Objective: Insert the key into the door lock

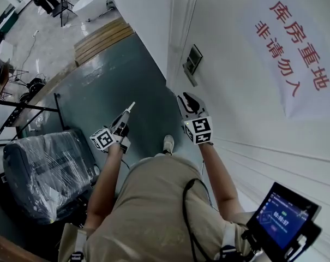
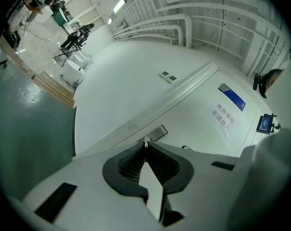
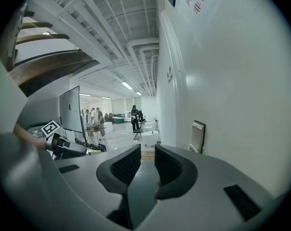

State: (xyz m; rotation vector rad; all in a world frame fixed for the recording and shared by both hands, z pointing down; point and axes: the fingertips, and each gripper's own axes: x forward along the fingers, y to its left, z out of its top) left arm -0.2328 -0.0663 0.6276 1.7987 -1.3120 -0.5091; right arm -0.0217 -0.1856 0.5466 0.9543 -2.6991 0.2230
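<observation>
1. While the left gripper (image 1: 124, 118) is pinching the key (image 2: 145, 141) by its head, jaws fully together on it, the blade is pointing toward the lock plate (image 1: 193, 62), well short of it.
2. Right gripper (image 1: 189, 103) is hovering nearer the lock plate, jaws narrowly apart, carrying nothing.
3. Key is looking small, light, stiff, probably slick metal. Gripping the flat head is likely helping keep the blade from twisting.
</observation>
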